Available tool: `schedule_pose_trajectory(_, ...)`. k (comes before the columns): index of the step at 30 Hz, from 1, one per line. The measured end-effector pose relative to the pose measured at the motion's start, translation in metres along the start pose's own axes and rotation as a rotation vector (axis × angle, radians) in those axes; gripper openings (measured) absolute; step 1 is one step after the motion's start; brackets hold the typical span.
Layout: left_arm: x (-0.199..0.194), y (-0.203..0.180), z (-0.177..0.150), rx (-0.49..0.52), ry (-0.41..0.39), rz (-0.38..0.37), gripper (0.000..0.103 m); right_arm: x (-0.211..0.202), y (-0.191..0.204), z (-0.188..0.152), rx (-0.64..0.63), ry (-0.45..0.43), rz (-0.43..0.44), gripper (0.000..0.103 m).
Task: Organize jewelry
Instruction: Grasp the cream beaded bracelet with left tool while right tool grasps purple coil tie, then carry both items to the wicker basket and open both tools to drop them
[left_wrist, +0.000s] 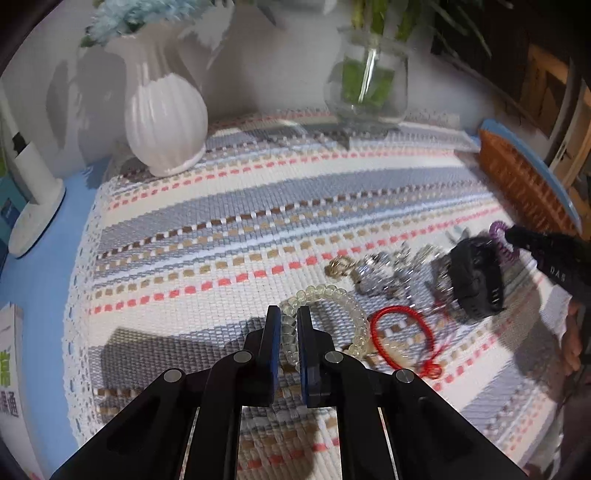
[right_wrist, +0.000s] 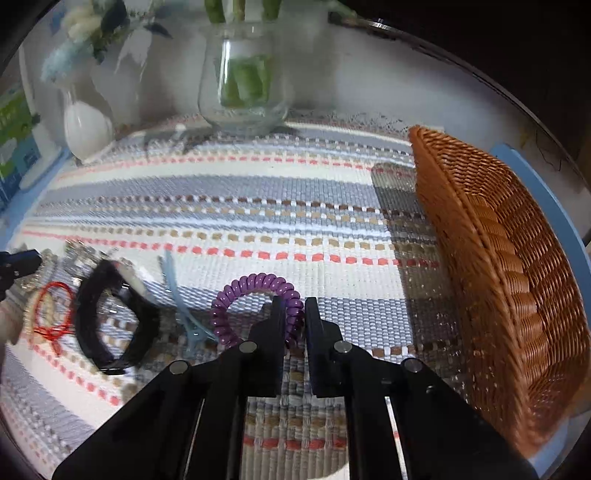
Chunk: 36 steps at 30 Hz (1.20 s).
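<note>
1. We work over a striped woven cloth (left_wrist: 258, 206) on a blue table, with a white ribbed vase (left_wrist: 166, 122) at 10 o'clock of the left wrist view and a glass vase (right_wrist: 242, 88) of green stems at 12 o'clock of the right wrist view.

2. The left gripper (left_wrist: 289, 314) has its jaws drawn nearly together on the near arc of the clear bead bracelet (left_wrist: 325, 317); the rest of that loop lies on the cloth toward 2 o'clock of the fingers.

3. The right gripper (right_wrist: 295, 306) is likewise pinched close on the purple spiral hair tie (right_wrist: 258, 306), whose coil rests on the cloth out toward 10 o'clock from the fingertips.

4. The wicker basket (right_wrist: 509, 277) stands at 3 o'clock in the right view, and we judge it the likely home for both pieces.

5. To do this step well we should lift each piece straight up before travelling, so the bracelet clears the red cord bracelet (left_wrist: 402, 336) touching it at 3 o'clock, which could snag and be dragged along.

6. The beads look smooth and round; we expect they may roll between the pads, so we keep the squeeze firm and the wrist steady.

7. The spiral tie is springy and may stretch, so lift it slowly past the black band (right_wrist: 110, 317) and the pale blue clip (right_wrist: 184, 314) at 9 o'clock.

8. Cross the basket rim fully before opening.
</note>
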<state>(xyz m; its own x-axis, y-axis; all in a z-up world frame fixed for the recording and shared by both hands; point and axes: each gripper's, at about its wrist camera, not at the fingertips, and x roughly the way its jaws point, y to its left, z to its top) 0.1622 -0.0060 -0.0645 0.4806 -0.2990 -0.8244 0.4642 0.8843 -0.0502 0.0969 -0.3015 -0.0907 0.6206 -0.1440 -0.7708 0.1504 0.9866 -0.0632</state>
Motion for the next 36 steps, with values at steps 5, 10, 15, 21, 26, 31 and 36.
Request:
schedule_pose_trajectory(5,-0.035,-0.012,0.004,0.013,-0.066,-0.024,0.009,-0.034,-0.003,-0.002,0.001,-0.055,0.008,0.012)
schedule_pose_trajectory(10,-0.064,-0.044,0.023,0.061,-0.117,-0.076,0.009,-0.076,-0.009,-0.004,0.009,-0.124,0.025,0.012)
schedule_pose_trajectory(15,-0.079,-0.11,0.06,0.181,-0.146,-0.127,0.009,-0.111,-0.039,-0.003,0.042,-0.173,-0.021,0.012)
schedule_pose_trajectory(21,-0.063,-0.208,0.106,0.247,-0.135,-0.249,0.009,-0.123,-0.115,-0.004,0.171,-0.161,-0.133,0.012)
schedule_pose_trajectory(26,-0.023,-0.289,0.121,0.238,-0.09,-0.348,0.009,-0.11,-0.184,-0.015,0.326,-0.089,-0.157,0.012)
schedule_pose_trajectory(31,0.018,-0.351,0.12,0.281,-0.024,-0.357,0.009,-0.093,-0.222,-0.027,0.39,-0.025,-0.172,0.012)
schedule_pose_trajectory(36,0.045,-0.378,0.114,0.296,0.025,-0.354,0.009,-0.081,-0.239,-0.036,0.408,0.003,-0.166,0.012)
